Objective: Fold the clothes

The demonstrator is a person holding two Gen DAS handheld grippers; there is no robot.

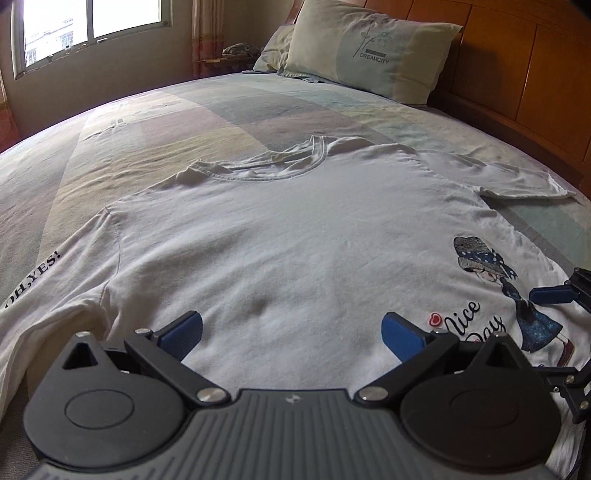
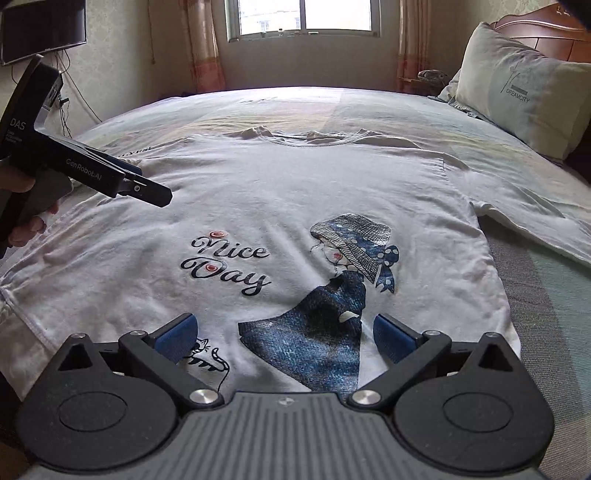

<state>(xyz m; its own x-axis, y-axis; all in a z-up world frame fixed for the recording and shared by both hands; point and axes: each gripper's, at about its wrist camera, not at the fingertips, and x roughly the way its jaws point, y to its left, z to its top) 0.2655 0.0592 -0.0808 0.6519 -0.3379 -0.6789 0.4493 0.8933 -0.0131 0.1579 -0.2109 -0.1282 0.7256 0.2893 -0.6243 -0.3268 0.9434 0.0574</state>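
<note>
A white T-shirt (image 1: 280, 236) lies spread face up on the bed, collar toward the far side, with a "Nice Day" print and a figure in a blue dress (image 2: 332, 295). My left gripper (image 1: 291, 334) is open, hovering over the shirt's lower left part with nothing between its blue pads. My right gripper (image 2: 284, 338) is open above the hem, over the printed dress. In the right wrist view the left gripper (image 2: 147, 194) shows at the left, held by a hand (image 2: 29, 221). One right fingertip (image 1: 550, 295) shows at the left view's right edge.
The bed (image 1: 184, 122) carries a pastel patchwork sheet. Pillows (image 1: 365, 55) lean on a wooden headboard (image 1: 524, 74) at the right. A window (image 2: 306, 16) with curtains is on the far wall, a dark screen (image 2: 40, 26) on the left wall.
</note>
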